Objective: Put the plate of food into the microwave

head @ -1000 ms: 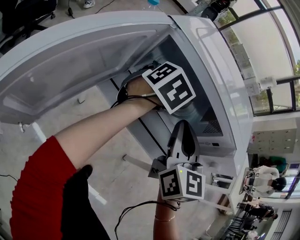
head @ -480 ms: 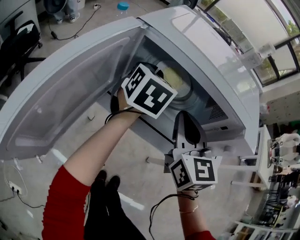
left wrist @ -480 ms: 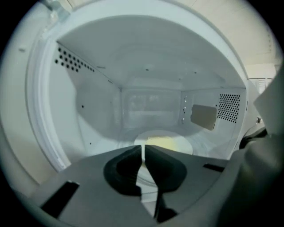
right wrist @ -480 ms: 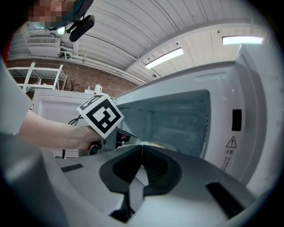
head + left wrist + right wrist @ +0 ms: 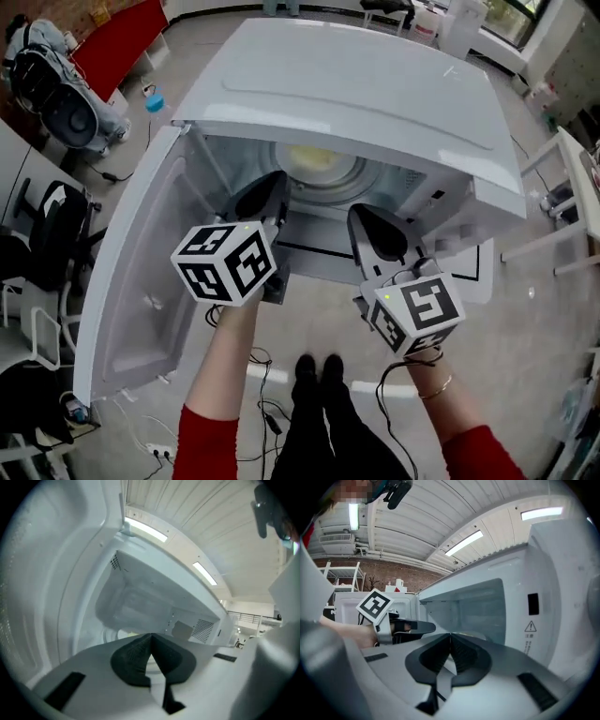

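Note:
The white microwave (image 5: 347,84) stands open, its door (image 5: 141,281) swung out to the left. Inside, the plate of yellow food (image 5: 314,161) rests on the turntable; the left gripper view shows a pale sliver of it (image 5: 123,633). My left gripper (image 5: 267,187) (image 5: 151,637) hovers at the cavity's left front. Its jaws have just been closing and are shut with nothing between them. My right gripper (image 5: 370,225) (image 5: 450,637) is at the right front of the opening, shut and empty. The right gripper view shows the left gripper (image 5: 419,627) beside it.
The control panel (image 5: 441,202) lies at the cavity's right. On the floor are cables (image 5: 262,412), a blue-capped bottle (image 5: 155,101) and the person's shoes (image 5: 319,370). An office chair (image 5: 47,234) stands left, a table leg (image 5: 548,244) right.
The left gripper has drawn back out of the cavity, away from the plate, and rolled. The plate stays inside. The head view has swung to face the opening. The right gripper has hardly moved.

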A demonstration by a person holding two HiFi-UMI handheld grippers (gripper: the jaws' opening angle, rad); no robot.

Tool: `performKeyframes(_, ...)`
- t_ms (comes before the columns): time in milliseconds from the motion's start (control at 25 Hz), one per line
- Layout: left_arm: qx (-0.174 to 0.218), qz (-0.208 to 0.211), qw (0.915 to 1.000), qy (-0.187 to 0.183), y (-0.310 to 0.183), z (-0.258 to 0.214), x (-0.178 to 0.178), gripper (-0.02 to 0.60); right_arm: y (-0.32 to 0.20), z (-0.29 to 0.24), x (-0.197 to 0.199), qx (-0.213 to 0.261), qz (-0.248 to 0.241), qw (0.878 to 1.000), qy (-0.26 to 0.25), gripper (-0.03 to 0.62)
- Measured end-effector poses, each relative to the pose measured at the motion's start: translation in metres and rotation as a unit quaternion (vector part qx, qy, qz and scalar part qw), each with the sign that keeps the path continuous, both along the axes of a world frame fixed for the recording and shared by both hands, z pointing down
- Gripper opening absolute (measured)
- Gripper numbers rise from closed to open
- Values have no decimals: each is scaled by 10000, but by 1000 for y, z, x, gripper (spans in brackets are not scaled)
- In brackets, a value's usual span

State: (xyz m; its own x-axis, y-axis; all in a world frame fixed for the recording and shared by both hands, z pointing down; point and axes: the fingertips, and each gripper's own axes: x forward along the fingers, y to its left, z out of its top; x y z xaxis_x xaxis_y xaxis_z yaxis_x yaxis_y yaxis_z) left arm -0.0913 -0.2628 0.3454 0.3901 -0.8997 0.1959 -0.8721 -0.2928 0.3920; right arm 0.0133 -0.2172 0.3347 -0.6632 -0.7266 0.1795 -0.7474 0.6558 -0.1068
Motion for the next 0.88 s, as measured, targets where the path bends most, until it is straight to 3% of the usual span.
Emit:
performKeyframes(240,84,704,9951,696,69,-5,17,8,40,9,3,-397,-54,9976,-559,14)
performKeyframes(440,155,725,9923,996,110,-31,18,8,73,7,19,-649,31,9952,-737,15)
performKeyframes(680,16,828,9931,833,153,-45,33,8,117,-14,38,-718,192,9919,-1027,14)
performKeyframes(880,94,962,9936,588,183,-55,50,8,152,-29,53,-550,264,9937,-940,14)
